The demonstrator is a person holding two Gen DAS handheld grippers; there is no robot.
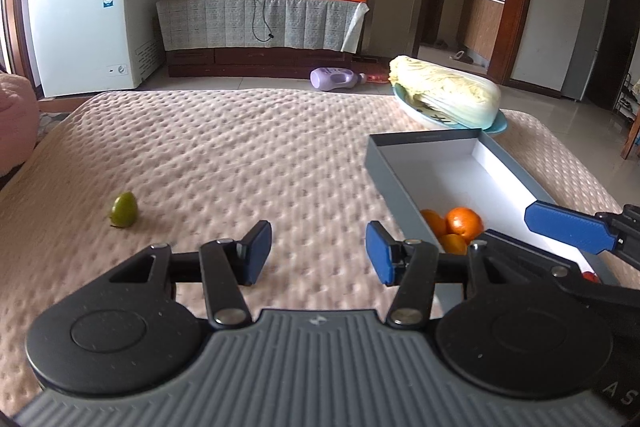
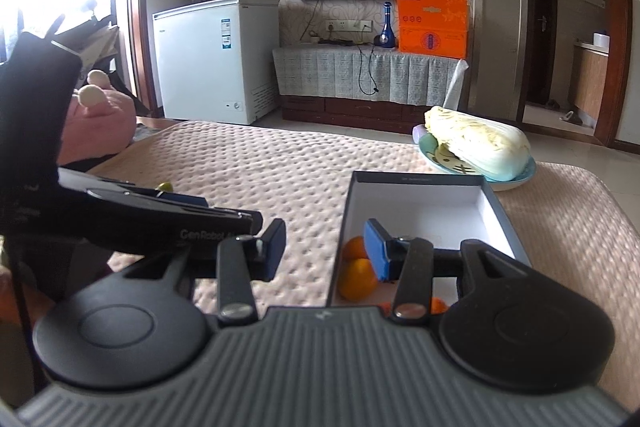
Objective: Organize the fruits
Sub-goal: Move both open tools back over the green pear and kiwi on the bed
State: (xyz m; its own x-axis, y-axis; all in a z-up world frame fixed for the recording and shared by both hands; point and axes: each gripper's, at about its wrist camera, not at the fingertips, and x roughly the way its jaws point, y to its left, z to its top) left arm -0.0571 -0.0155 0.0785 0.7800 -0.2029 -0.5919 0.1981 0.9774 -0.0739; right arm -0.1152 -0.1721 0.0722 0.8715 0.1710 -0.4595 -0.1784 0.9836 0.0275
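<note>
A small green fruit (image 1: pixel 125 209) lies on the beige bed cover, ahead and to the left of my left gripper (image 1: pixel 318 253). That gripper is open, with only the cover showing between its blue pads. To its right stands a grey box (image 1: pixel 424 137) with a white inside, and oranges (image 1: pixel 464 221) sit at its near end. One pad (image 1: pixel 568 229) of my right gripper reaches over the box. In the right wrist view my right gripper (image 2: pixel 326 251) is open and holds nothing, its right finger above the oranges (image 2: pixel 356 279) at the box's (image 2: pixel 416 179) near left corner.
A napa cabbage (image 1: pixel 448 91) lies on a blue plate (image 2: pixel 520 177) just beyond the box. A pink plush (image 2: pixel 100 127) sits at the bed's left edge. Past the bed stand a white freezer (image 1: pixel 88 23) and a low cabinet (image 1: pixel 260 19). My left gripper's body (image 2: pixel 160 215) crosses the right wrist view at left.
</note>
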